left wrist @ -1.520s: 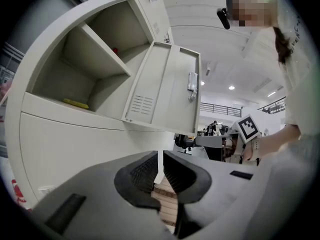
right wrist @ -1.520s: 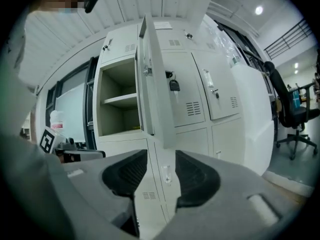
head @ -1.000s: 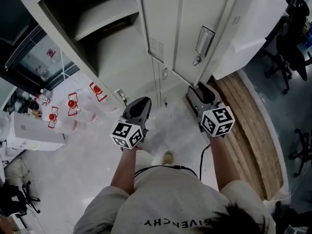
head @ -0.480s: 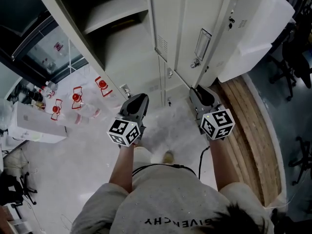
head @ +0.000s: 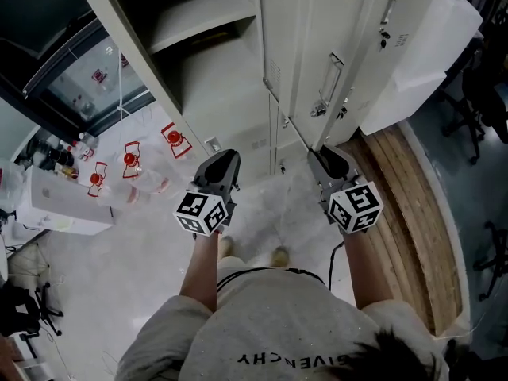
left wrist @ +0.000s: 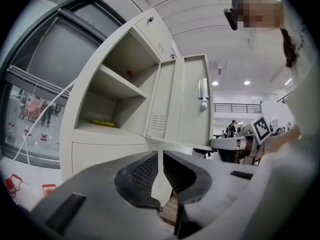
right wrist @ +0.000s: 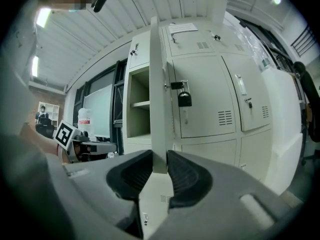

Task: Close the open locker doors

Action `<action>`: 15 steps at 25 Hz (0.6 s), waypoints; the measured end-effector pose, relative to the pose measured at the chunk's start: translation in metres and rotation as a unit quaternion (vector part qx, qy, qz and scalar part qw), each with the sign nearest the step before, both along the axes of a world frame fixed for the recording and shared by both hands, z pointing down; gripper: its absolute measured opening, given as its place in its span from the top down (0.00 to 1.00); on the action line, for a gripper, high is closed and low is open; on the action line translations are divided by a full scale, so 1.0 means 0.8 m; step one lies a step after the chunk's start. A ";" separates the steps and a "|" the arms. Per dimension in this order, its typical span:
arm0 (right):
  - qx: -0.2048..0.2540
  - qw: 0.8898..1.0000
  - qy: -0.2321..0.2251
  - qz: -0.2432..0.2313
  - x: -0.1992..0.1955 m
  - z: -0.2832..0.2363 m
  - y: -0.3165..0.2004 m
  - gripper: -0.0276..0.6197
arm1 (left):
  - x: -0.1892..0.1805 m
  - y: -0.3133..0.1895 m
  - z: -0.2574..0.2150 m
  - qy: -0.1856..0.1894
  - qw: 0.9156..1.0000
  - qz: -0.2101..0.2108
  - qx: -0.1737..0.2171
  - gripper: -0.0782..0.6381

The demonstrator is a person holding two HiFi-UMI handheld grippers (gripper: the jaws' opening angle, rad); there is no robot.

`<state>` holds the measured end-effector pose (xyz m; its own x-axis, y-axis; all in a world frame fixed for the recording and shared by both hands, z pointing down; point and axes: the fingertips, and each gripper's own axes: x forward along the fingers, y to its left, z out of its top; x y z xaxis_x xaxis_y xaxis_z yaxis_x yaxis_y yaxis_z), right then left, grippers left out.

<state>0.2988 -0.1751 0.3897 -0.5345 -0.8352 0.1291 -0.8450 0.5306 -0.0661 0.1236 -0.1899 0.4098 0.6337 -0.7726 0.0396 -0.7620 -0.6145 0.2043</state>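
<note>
Door [head: 309,46]: pale grey sheet metal, tall and narrow, with a patch of vent slots near the hinge side and a recessed handle near the free side.
Door place: upper row of the locker bank, hinged at the right side of the open compartment [head: 198,62]. It is swung well out toward the person, and its lower free corner comes down to the right gripper [head: 327,155].
Door edge-on: in the right gripper view it shows only as 1 thin upright strip [right wrist: 157,94], running from the jaws up past the cabinet top.
Padlock [right wrist: 184,99]: dark, hanging from a hasp by the door's free edge.
Compartment: open, with 1 shelf [left wrist: 115,84] across it. A small yellow thing [left wrist: 102,122] lies on its floor.
Right gripper: clamped on the door's free edge near the lower end. Its jaws have just been closing, and the edge sits between them with both pads against the metal.
Left gripper [head: 226,159]: left of the door and apart from it, in front of the open compartment's lower corner. Its jaws stand a narrow slit apart with nothing pinched between them.
Neighbours [right wrist: 210,99]: the lockers right of the door are closed, doors flush.
Floor: pale, with wooden planks [head: 405,205] to the right of the person.
</note>
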 end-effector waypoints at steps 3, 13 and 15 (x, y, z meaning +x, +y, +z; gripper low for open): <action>-0.005 1.000 -0.002 0.006 -0.012 0.000 0.005 0.82 | -0.014 -0.005 -0.008 -0.001 1.000 0.010 0.006 0.85; -0.002 1.000 -0.006 0.011 -0.092 -0.002 0.015 0.79 | -0.096 -0.017 -0.007 0.008 1.000 0.019 -0.004 0.85; 0.000 1.000 -0.001 0.013 -0.110 -0.001 0.016 0.78 | -0.109 -0.019 -0.009 0.011 1.000 0.020 -0.001 0.85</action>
